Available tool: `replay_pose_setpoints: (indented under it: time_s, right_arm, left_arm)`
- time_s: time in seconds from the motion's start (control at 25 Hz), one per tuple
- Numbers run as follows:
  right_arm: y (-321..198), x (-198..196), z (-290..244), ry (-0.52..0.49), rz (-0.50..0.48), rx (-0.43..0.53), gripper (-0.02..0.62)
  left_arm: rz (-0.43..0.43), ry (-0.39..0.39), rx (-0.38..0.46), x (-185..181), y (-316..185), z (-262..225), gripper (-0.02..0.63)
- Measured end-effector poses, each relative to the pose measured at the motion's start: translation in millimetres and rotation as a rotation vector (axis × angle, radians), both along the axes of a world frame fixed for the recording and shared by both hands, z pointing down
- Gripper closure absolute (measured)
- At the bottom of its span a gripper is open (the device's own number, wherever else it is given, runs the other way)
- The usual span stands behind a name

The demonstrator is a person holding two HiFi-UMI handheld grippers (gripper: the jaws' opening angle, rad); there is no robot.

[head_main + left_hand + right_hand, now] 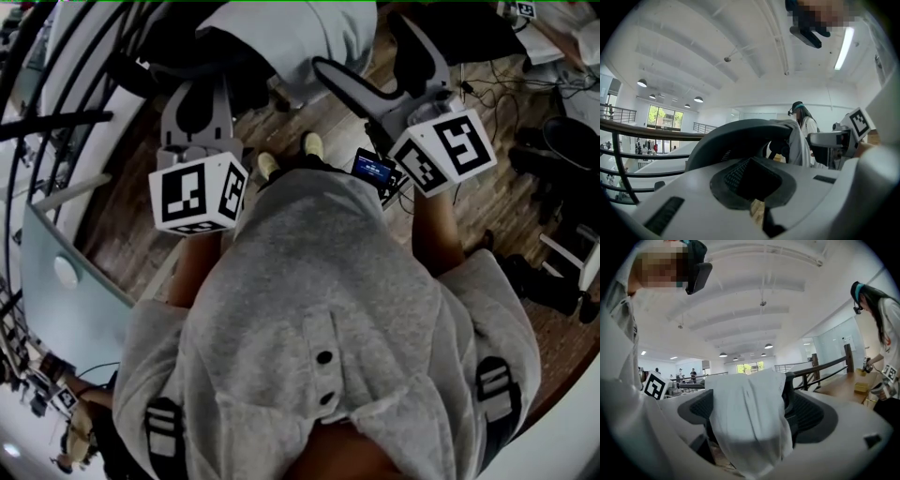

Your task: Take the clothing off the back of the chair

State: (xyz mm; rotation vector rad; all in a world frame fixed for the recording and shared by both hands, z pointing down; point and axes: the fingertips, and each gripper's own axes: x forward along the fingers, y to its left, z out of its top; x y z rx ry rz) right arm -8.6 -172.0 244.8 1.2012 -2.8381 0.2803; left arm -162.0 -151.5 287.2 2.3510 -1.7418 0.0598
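Note:
A white garment (747, 420) hangs over the top of a dark chair back (808, 411). In the right gripper view it lies between the wide-spread jaws of my right gripper (750, 427), and neither pad presses on it. From the head view the garment (295, 37) shows at the top edge, with the right gripper (358, 42) reaching toward it, jaws apart. My left gripper (195, 94) points at the chair's left side. Its jaws (752, 180) stand together with nothing between them. The chair back (736, 136) arches just ahead of it, the garment (804, 145) draped at its right end.
A dark railing (56, 122) and a pale glass panel (66, 291) border the left side. Cables (506, 89) and black chair bases (562, 150) lie on the wooden floor to the right. Another person (881, 329) stands by a wooden table (843, 383).

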Motion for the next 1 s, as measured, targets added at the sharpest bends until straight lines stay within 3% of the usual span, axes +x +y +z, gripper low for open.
replay_pose_setpoints:
  time_s: [0.16,0.44,0.84,0.88,1.0]
  right_arm:
    - [9,-15,6,0.049,-0.101,-0.009,0.012]
    - [-10,-45,37,0.223,-0.136,-0.006,0.012]
    - [-17,-51,39,0.262,-0.141,0.020,0.020]
    - [-17,-49,39,0.261,-0.141,0.013,0.035]
    - [-14,-39,34,0.235,-0.153,-0.013,0.198]
  left_arm:
    - [0.004,-0.001,-0.002,5,1,-2,0.594]
    - [0.001,-0.004,-0.001,3,-2,-1,0.594]
    - [-0.012,0.002,0.006,-2,1,-6,0.594]
    - [-0.011,0.002,0.007,-3,1,-6,0.594]
    - [-0.013,0.002,0.010,-4,2,-7,0.594]
